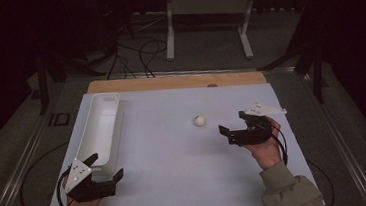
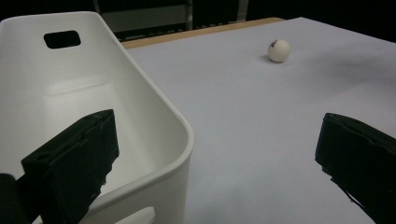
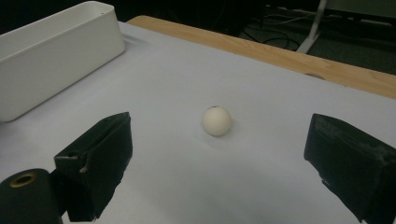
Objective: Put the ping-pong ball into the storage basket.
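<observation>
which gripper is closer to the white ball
Right. The right gripper sits just beside the ball, jaws open toward it. The left gripper is far off, at the near end of the white bin.

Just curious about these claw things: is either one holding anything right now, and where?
Nothing is held. The right gripper is open, aimed at the white ball. The left gripper is open beside the white bin.

White bench (image 1: 178, 183) w/ a bare wood strip (image 1: 169, 82) along its far edge. Beyond it, grey floor w/ black cables (image 1: 139, 54) looping across, plus a white metal stand (image 1: 208, 10) at the back, centre.
</observation>
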A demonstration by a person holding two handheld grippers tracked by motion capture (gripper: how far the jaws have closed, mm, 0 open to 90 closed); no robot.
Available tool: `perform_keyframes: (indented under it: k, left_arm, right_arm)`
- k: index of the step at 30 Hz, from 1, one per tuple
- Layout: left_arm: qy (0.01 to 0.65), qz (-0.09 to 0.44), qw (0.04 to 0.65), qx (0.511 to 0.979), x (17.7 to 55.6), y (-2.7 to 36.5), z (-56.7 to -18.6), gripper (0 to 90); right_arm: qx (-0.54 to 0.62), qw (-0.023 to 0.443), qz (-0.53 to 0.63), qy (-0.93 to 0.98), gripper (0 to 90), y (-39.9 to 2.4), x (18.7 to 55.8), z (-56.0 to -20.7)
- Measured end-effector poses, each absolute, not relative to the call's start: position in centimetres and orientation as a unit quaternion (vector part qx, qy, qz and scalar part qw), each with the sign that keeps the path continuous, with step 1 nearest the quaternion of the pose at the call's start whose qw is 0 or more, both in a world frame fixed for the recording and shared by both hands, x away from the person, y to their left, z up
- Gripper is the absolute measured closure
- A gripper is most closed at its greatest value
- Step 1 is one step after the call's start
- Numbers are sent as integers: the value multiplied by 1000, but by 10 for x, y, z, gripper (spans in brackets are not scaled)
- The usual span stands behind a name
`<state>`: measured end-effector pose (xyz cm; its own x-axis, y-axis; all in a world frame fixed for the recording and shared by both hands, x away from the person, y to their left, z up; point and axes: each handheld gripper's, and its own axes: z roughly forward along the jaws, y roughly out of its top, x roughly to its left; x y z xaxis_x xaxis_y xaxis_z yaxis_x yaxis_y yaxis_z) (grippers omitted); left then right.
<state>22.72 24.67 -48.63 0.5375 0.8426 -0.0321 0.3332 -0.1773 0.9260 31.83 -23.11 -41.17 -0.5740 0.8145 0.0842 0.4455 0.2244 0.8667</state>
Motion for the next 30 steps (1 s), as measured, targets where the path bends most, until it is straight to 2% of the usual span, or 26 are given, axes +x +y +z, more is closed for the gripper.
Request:
perform_keyframes:
  k: [30]
  left_arm:
    - [406, 254, 498, 723, 227, 247, -486, 0]
  right_arm:
    - [416, 208, 438, 769, 75, -213, 352, -398]
